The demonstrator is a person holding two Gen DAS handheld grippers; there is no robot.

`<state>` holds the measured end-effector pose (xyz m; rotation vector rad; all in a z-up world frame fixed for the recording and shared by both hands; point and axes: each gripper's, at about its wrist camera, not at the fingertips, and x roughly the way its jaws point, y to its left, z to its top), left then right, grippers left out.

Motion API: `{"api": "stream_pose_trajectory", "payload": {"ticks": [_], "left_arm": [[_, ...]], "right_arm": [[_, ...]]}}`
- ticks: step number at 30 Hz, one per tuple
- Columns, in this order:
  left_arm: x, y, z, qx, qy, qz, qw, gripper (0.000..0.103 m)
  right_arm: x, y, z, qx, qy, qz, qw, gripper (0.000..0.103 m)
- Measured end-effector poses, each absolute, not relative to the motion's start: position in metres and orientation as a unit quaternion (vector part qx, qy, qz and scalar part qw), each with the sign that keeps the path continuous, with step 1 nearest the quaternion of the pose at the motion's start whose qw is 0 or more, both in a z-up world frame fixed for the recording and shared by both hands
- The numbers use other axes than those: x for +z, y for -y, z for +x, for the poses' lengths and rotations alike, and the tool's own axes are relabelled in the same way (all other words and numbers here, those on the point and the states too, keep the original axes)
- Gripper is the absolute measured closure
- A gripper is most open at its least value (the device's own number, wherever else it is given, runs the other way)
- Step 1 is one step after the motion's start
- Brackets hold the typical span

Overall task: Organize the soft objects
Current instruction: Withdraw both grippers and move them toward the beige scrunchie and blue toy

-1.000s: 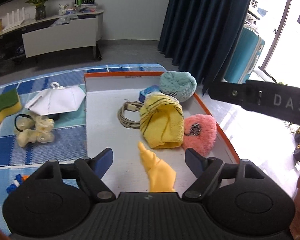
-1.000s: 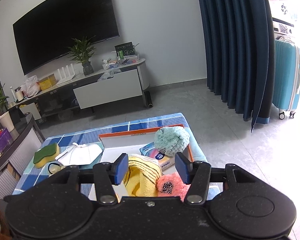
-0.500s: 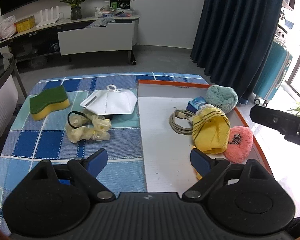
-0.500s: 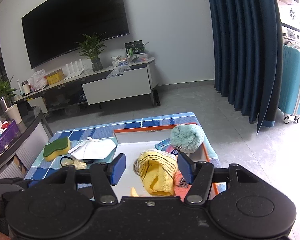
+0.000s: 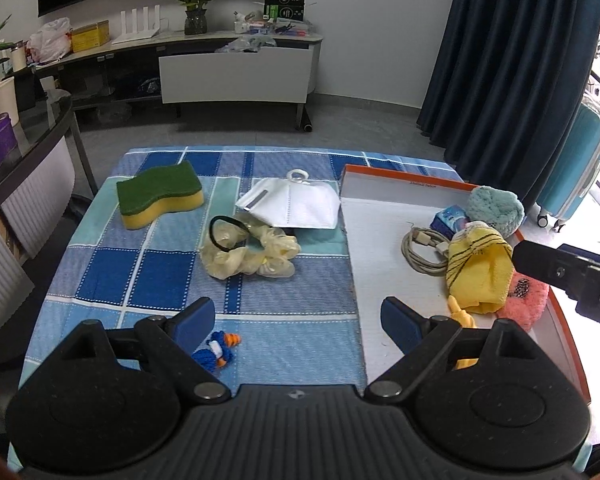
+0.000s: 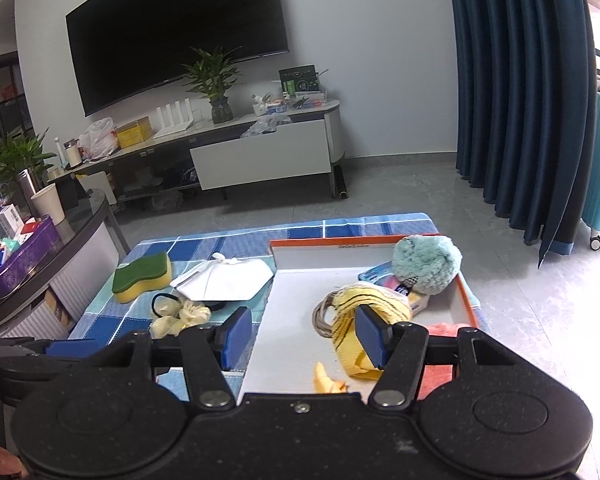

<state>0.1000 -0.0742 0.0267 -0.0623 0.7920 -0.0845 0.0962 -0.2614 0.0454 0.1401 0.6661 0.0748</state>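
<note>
An orange-rimmed white tray (image 5: 376, 216) (image 6: 296, 292) on the right of the blue checked cloth holds a yellow striped cloth (image 5: 478, 270) (image 6: 364, 308), a teal puff (image 5: 496, 210) (image 6: 426, 264), a pink puff (image 5: 524, 304), a coiled cable (image 5: 420, 250), a blue packet (image 5: 448, 218) and a small yellow piece (image 6: 326, 380). On the cloth lie a green-yellow sponge (image 5: 160, 198) (image 6: 142, 276), a white mask (image 5: 290, 204) (image 6: 224, 280), a pale scrunchie with black hair tie (image 5: 248, 250) (image 6: 178, 314) and a small blue-orange toy (image 5: 218, 350). My left gripper (image 5: 300, 318) is open and empty. My right gripper (image 6: 304, 336) is open and empty.
A curved glass-topped counter (image 5: 24, 128) stands left of the table. A TV cabinet (image 6: 236, 152) and plant are behind. Dark curtains (image 6: 516, 92) and a teal suitcase (image 5: 576, 172) stand to the right. The right gripper's body (image 5: 568, 276) pokes in over the tray's right edge.
My left gripper has pulled back and swung left from over the tray, so the cloth-side items now show. The right gripper has tilted slightly down. Both stayed open and empty.
</note>
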Motion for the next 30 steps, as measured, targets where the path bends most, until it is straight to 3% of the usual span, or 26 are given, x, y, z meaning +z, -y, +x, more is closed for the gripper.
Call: {"api": "stream_pose_trajectory", "payload": {"ticks": [30], "left_arm": [[-0.006, -0.018, 0.095, 0.03, -0.419, -0.064, 0.905, 0.01]], "right_arm": [[0.019, 0.208, 0.112, 0.094, -0.364, 0.051, 0.925, 0.033]]}}
